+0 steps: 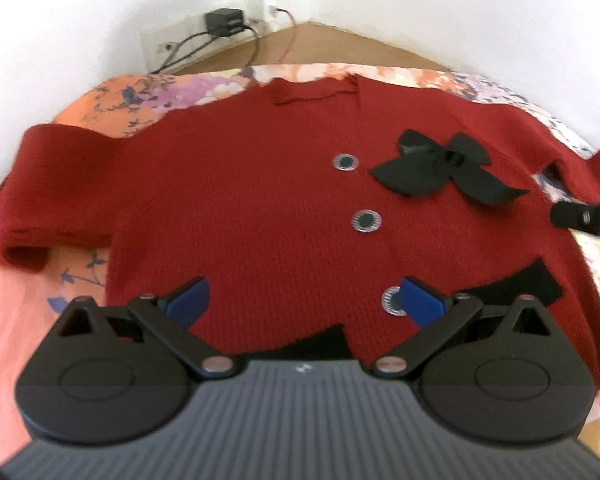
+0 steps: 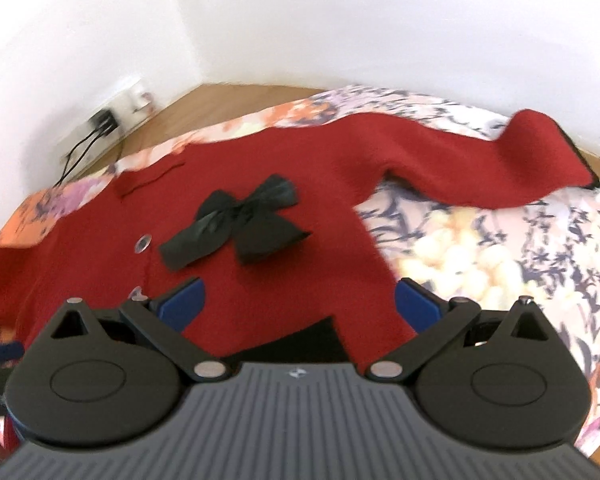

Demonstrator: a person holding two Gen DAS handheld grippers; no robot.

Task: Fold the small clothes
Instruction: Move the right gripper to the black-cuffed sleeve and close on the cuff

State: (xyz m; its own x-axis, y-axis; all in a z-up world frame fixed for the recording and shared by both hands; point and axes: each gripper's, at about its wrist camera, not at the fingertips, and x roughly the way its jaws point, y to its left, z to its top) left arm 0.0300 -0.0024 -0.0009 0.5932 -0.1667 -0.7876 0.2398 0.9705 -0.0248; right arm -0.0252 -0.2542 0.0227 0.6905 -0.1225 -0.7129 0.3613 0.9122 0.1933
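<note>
Lying flat, front up, on a floral cloth (image 2: 500, 248) over a wooden bench (image 1: 332, 48): red knit cardigan (image 1: 260, 208), both sleeves spread out sideways. Black bow (image 1: 448, 168) on chest, round silver buttons (image 1: 366, 221) down the front, black trim patches near hem. Left gripper (image 1: 304, 300) hovers over the lower hem, blue fingers (image 1: 190, 300) spread wide, holding nothing. Right gripper (image 2: 298, 300) above the hem on the bow side, fingers (image 2: 416, 304) also wide apart, nothing held. Wall socket strip with black plugs and cables (image 1: 216, 28) behind. White wall (image 2: 340, 20).
</note>
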